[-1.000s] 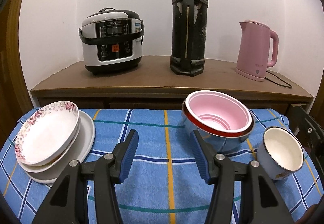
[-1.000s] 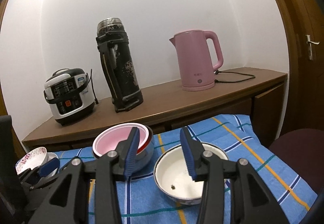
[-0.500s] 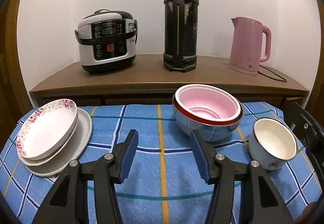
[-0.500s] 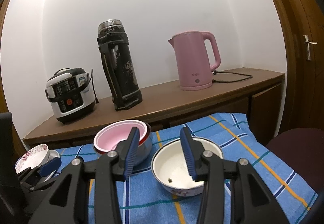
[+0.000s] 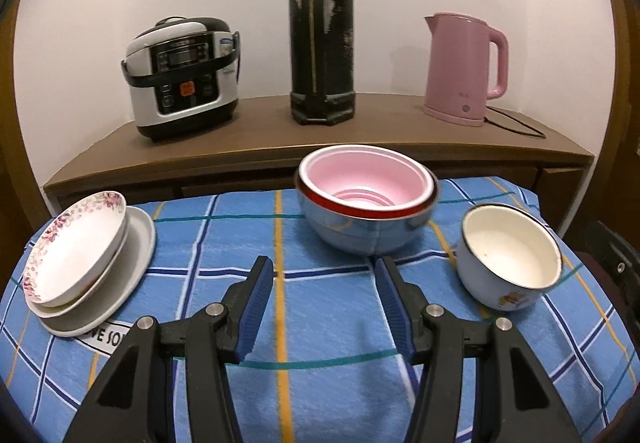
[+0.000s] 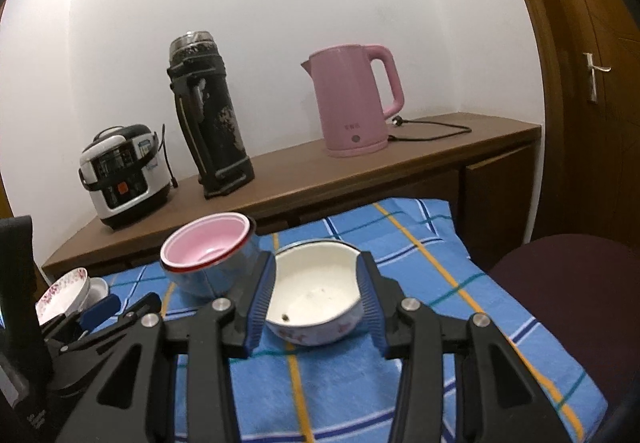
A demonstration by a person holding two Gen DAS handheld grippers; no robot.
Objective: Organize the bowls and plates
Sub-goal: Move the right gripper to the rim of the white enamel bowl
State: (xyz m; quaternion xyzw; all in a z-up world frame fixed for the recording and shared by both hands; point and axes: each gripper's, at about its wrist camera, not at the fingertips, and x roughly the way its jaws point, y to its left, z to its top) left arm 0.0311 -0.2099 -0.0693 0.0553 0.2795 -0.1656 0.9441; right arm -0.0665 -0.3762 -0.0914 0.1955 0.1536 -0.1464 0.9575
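Left of the blue checked cloth (image 5: pixel 320 383), a floral dish rests on a stack of white plates (image 5: pixel 80 263). A pink bowl nests in a red-rimmed bowl inside a steel bowl (image 5: pixel 366 203) at the middle back. A white enamel bowl (image 5: pixel 508 259) stands to the right. My left gripper (image 5: pixel 324 267) is open over bare cloth, just short of the nested bowls. In the right wrist view, my right gripper (image 6: pixel 317 267) is open and the white enamel bowl (image 6: pixel 316 291) shows between its fingers, pads not pressing it. The nested bowls (image 6: pixel 208 255) sit to its left.
A wooden sideboard (image 5: pixel 260 147) behind the table carries a rice cooker (image 5: pixel 182 79), a tall black flask (image 5: pixel 322 43) and a pink kettle (image 5: pixel 464 71) with its cord. A dark chair seat (image 6: pixel 568 307) is at the table's right end, beside a wooden door (image 6: pixel 592 43).
Both grippers shifted sideways. The nested bowls now stand nearer the middle of the left view. The white bowl now shows between the right fingers instead of under the right one. Neither gripper's opening changed.
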